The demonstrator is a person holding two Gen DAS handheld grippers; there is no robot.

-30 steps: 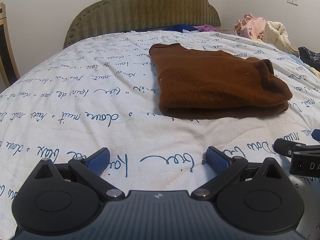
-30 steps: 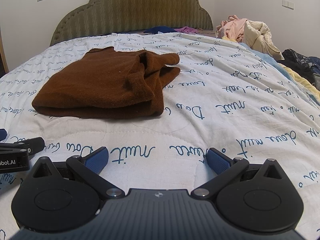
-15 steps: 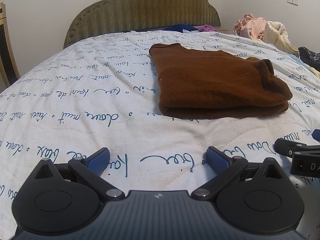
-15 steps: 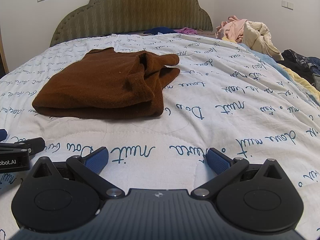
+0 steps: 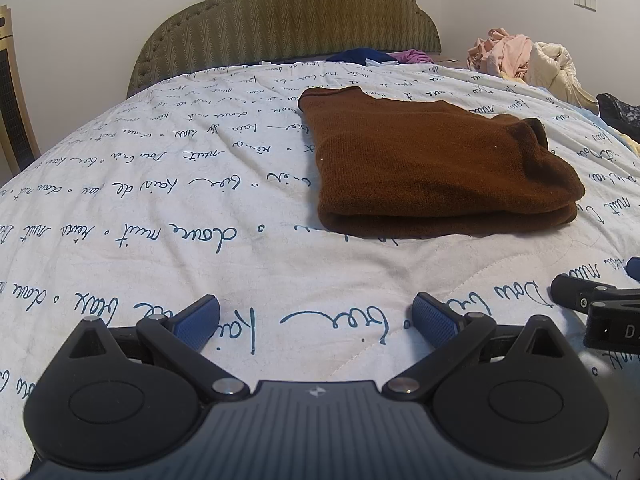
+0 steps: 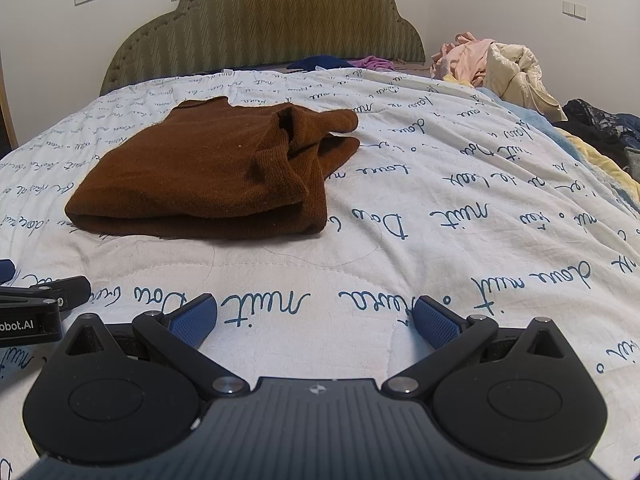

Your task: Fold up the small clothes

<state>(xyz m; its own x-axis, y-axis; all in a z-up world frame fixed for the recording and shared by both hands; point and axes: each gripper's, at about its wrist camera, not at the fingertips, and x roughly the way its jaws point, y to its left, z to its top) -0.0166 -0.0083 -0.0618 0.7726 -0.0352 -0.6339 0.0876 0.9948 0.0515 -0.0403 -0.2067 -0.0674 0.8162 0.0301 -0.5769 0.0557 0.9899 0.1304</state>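
Observation:
A brown knitted garment (image 5: pixel 432 168) lies folded flat on the white quilt with blue script (image 5: pixel 160 208), ahead and right of my left gripper (image 5: pixel 316 320). That gripper is open, low over the quilt, nothing between its blue pads. From the right wrist view the same brown garment (image 6: pixel 216 184) lies ahead to the left, its folded edge toward me and a sleeve end sticking out at the far right. My right gripper (image 6: pixel 316 320) is open too, well short of the garment. Each gripper shows at the edge of the other's view: the right gripper (image 5: pixel 600 308), the left gripper (image 6: pixel 36 304).
A padded olive headboard (image 5: pixel 288 20) stands at the far end of the bed. A pile of pink and cream clothes (image 6: pixel 492 68) lies at the far right, darker clothes (image 6: pixel 600 128) beside it. Blue and purple garments (image 5: pixel 372 56) lie near the headboard. A chair (image 5: pixel 12 92) stands left.

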